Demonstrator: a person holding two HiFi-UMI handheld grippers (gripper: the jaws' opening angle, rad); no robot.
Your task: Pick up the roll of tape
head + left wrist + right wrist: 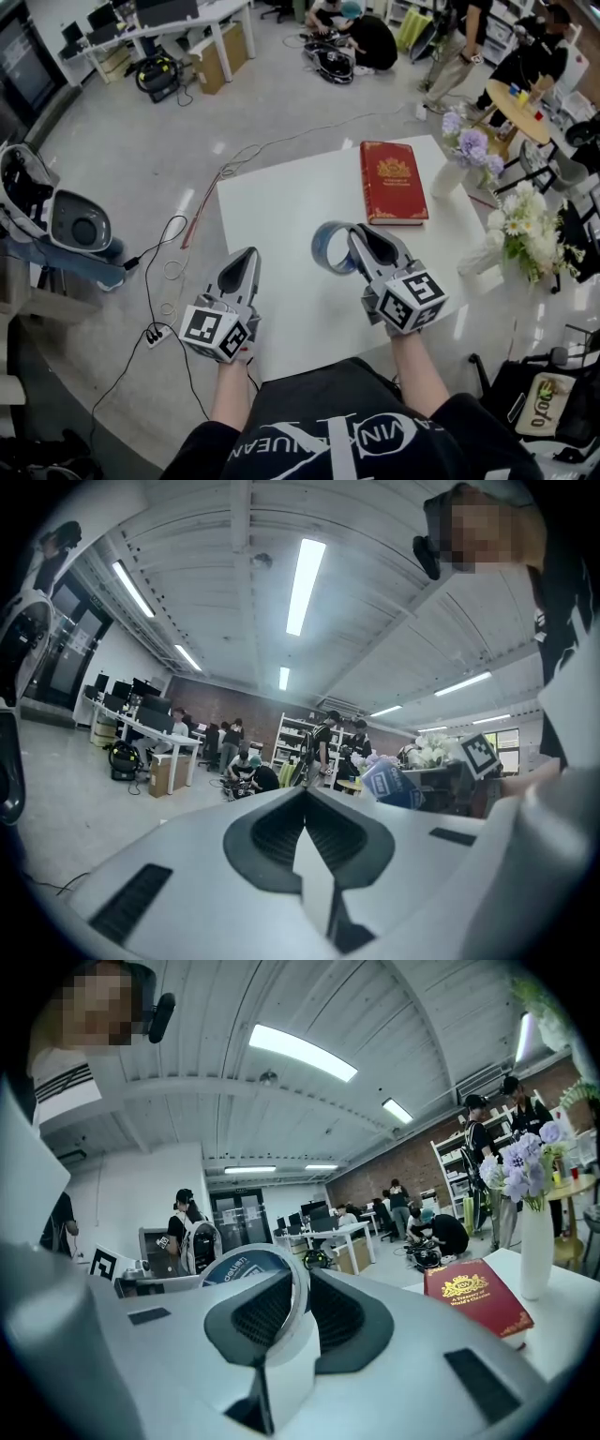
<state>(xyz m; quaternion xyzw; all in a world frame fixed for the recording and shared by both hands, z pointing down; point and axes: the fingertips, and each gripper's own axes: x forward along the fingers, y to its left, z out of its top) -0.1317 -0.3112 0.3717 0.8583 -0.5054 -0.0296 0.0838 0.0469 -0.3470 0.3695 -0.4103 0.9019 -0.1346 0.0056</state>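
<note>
Right gripper (359,236) was partly closed, jaws clamped on the wall of the roll of tape (330,249); the right gripper view showed the pale ring pinched between the two dark pads, one pad inside the ring and one outside. The roll stood on edge in the grip, blue face with white print turned to the person's left, most of the ring sticking out on the left side of the jaws. In the head view the roll sat over the white table (281,211), near its middle, just short of the red book (393,183); whether it was clear of the table top couldn't be told from above.

Left gripper (250,255) had its jaws together, nothing between them, tips meeting in a thin line in the left gripper view. It was held over the near left part of the table, apart from the roll and pointing about level.

The book lay flat towards the far right of the table, gold crest up. White vase (448,178) with purple flowers (473,146) stood at the right edge beside the book, and white flowers (523,225) were further right. Cables (155,281) lay on the floor left of the table, and people (367,39) were in the background
</note>
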